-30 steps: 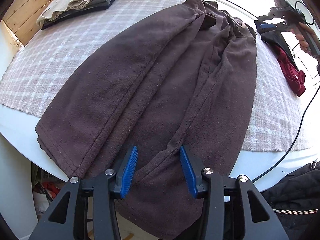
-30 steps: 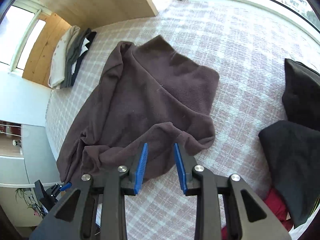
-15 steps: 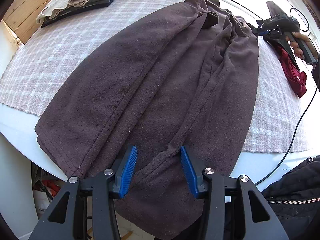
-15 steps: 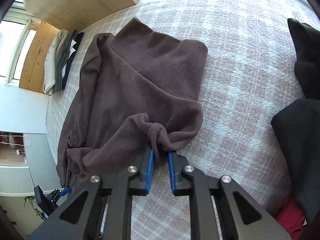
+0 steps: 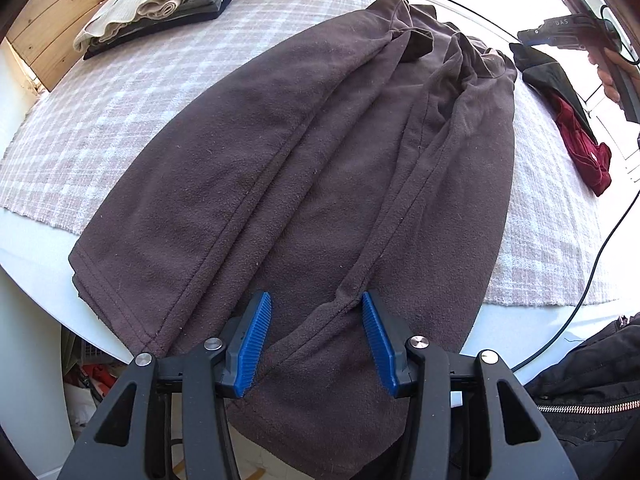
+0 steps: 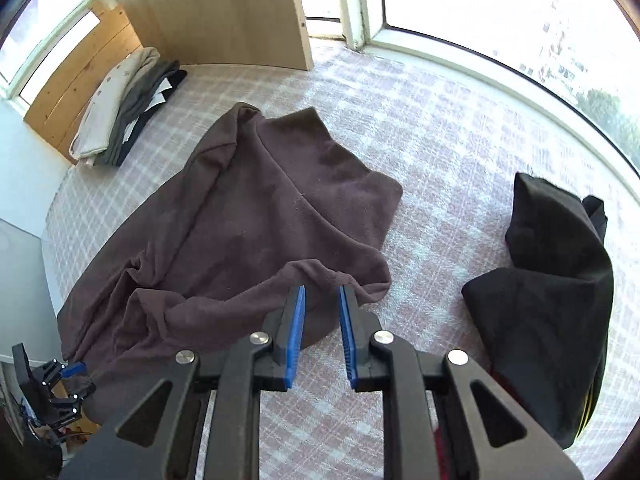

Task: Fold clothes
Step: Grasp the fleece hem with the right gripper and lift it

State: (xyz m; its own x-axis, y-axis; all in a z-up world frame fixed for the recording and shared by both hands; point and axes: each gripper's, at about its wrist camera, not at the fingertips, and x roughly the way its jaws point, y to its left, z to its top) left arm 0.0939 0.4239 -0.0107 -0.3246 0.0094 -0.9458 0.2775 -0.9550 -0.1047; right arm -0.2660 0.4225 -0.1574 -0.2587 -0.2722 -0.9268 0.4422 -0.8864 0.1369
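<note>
A dark brown fleece garment (image 5: 320, 152) lies lengthwise on the plaid cloth (image 5: 120, 112), its hem hanging over the near table edge. My left gripper (image 5: 316, 336) hovers open over that hem, and the pads touch nothing. In the right wrist view the same garment (image 6: 248, 216) lies rumpled, with a raised fold (image 6: 320, 272) just past my right gripper (image 6: 323, 294). Its jaws are opening and no fabric is pinched between them. The right gripper (image 5: 568, 28) also shows at the far end in the left wrist view, held by a hand (image 5: 612, 76).
A stack of folded clothes (image 5: 160, 4) sits at the far left corner by a wooden panel. A black garment (image 6: 560, 300) and a red one (image 5: 588, 152) lie right of the brown garment. A cable (image 5: 592, 272) and a black zipped jacket (image 5: 592, 392) are at the near right.
The right gripper shut on a fold at the garment's far end, then opened off it and rose, leaving the fold bunched. The left gripper stayed over the hem.
</note>
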